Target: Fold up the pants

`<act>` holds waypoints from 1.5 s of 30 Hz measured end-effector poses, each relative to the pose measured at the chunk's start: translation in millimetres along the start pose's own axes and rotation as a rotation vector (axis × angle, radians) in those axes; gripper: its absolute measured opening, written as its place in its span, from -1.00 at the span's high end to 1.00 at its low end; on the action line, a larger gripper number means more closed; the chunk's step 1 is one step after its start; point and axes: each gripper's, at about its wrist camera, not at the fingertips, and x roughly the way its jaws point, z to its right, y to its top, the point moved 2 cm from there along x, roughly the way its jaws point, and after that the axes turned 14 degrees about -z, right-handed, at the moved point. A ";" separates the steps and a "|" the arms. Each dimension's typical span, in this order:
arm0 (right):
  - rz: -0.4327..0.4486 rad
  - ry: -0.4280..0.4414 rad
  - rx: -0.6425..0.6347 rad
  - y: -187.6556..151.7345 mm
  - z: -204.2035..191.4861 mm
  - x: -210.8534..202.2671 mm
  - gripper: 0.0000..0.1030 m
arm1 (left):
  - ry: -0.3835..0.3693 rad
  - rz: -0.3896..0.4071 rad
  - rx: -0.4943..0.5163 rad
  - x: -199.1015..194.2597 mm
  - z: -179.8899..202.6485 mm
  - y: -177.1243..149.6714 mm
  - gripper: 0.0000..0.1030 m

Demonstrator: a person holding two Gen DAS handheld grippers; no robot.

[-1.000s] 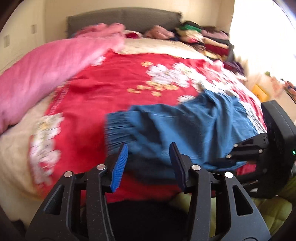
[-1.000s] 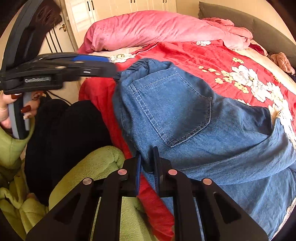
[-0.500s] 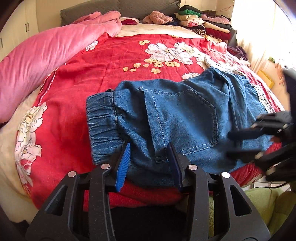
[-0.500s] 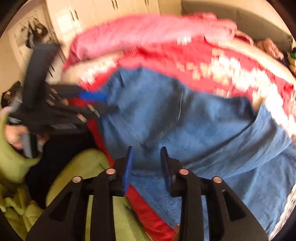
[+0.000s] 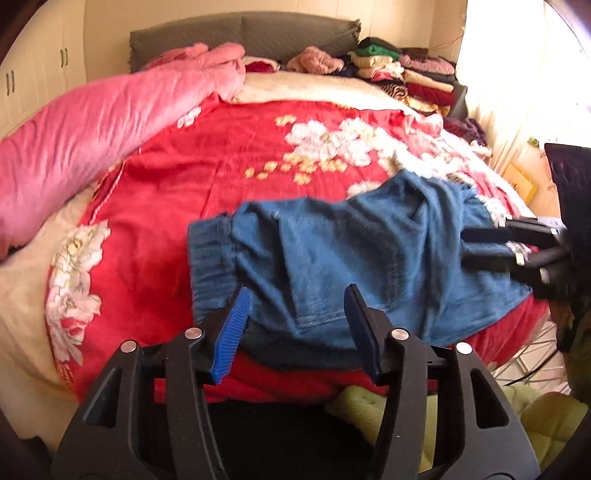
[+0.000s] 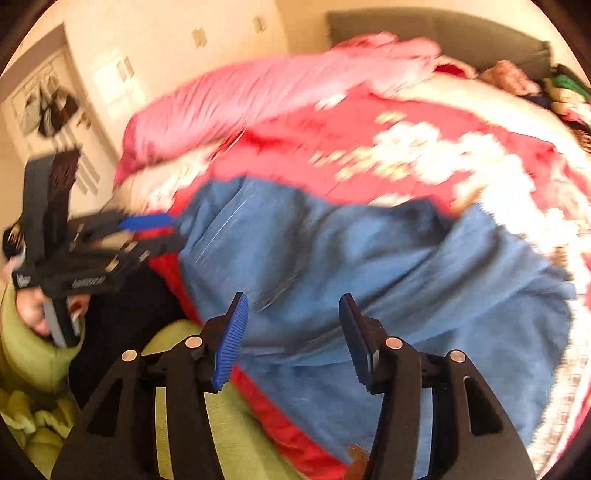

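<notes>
Blue denim pants (image 5: 354, 258) lie folded on the red flowered blanket (image 5: 207, 177) near the bed's front edge, elastic waistband to the left. They also fill the middle of the blurred right wrist view (image 6: 369, 266). My left gripper (image 5: 295, 325) is open and empty, just short of the pants' near edge. My right gripper (image 6: 291, 332) is open and empty above the pants' near edge. It shows at the right of the left wrist view (image 5: 491, 247), and the left gripper shows at the left of the right wrist view (image 6: 147, 229).
A pink quilt (image 5: 103, 110) lies along the bed's left side. Stacked folded clothes (image 5: 406, 74) sit at the far right by the grey headboard (image 5: 243, 33). A green cushion (image 6: 37, 424) and dark cloth lie below the bed's front edge.
My right gripper let go of the pants' edge and opened wide, then lifted back. My left gripper stayed open and drew back slightly. The pants settled on the blanket.
</notes>
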 end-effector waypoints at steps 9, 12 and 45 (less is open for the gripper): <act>0.096 -0.123 0.178 6.8 72.5 -49.2 -0.25 | -0.086 0.001 0.079 -2.2 45.5 19.1 -0.16; 0.103 -0.146 0.211 16.0 91.4 -55.1 -0.39 | -0.150 -0.019 0.100 4.9 65.8 25.9 -0.16; -0.077 -0.229 0.464 110.8 209.7 53.2 0.74 | -0.289 -0.189 0.206 114.6 136.0 51.7 0.14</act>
